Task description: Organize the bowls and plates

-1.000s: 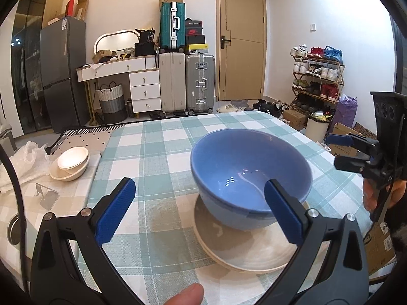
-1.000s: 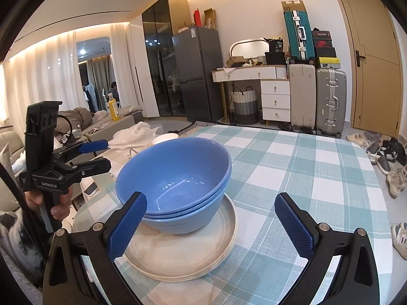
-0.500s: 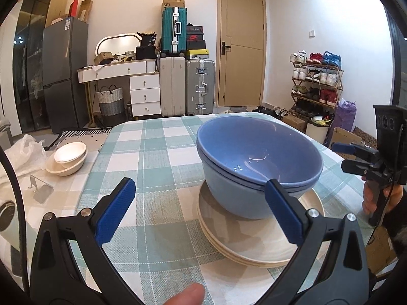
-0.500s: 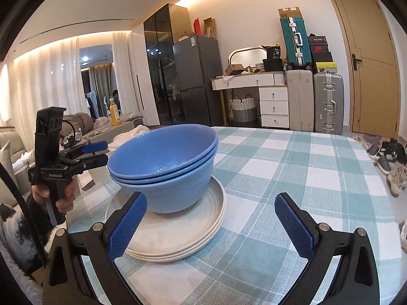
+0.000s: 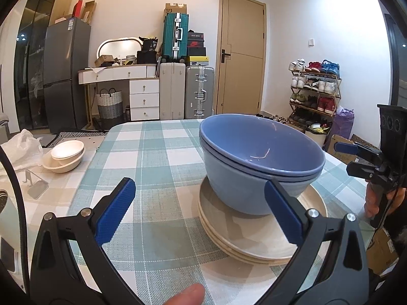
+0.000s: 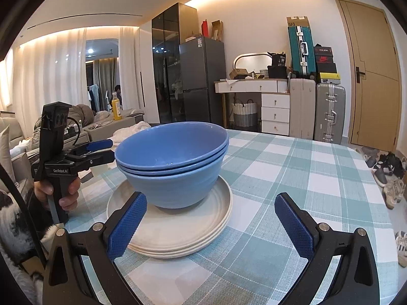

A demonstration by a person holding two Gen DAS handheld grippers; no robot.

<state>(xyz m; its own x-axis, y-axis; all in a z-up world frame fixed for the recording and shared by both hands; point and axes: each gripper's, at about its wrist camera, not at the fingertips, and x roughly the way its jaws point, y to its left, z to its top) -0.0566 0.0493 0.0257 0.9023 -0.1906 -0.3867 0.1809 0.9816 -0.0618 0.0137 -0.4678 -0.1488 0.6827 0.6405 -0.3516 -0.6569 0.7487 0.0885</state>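
Observation:
A stack of blue bowls (image 5: 257, 162) stands on a stack of cream plates (image 5: 254, 239) on the checked tablecloth; it shows in the right wrist view too, bowls (image 6: 173, 162) on plates (image 6: 178, 231). My left gripper (image 5: 201, 216) is open and empty, low over the table, with the stack just ahead to the right. My right gripper (image 6: 211, 218) is open and empty, with the stack just ahead to the left. Each gripper shows in the other's view, the right one (image 5: 356, 160) and the left one (image 6: 99, 150), on opposite sides of the stack.
Two cream bowls (image 5: 64, 155) sit nested on a side surface left of the table, beside a white plastic bag (image 5: 23, 147) and a small metal stand (image 5: 35, 185). The table edge (image 5: 361, 178) runs close behind the stack. Suitcases, a dresser and a shoe rack stand beyond.
Both grippers have dropped lower toward table level, so the bowls now appear side-on instead of from above. The bowls and plates have not moved. Both grippers stayed open.

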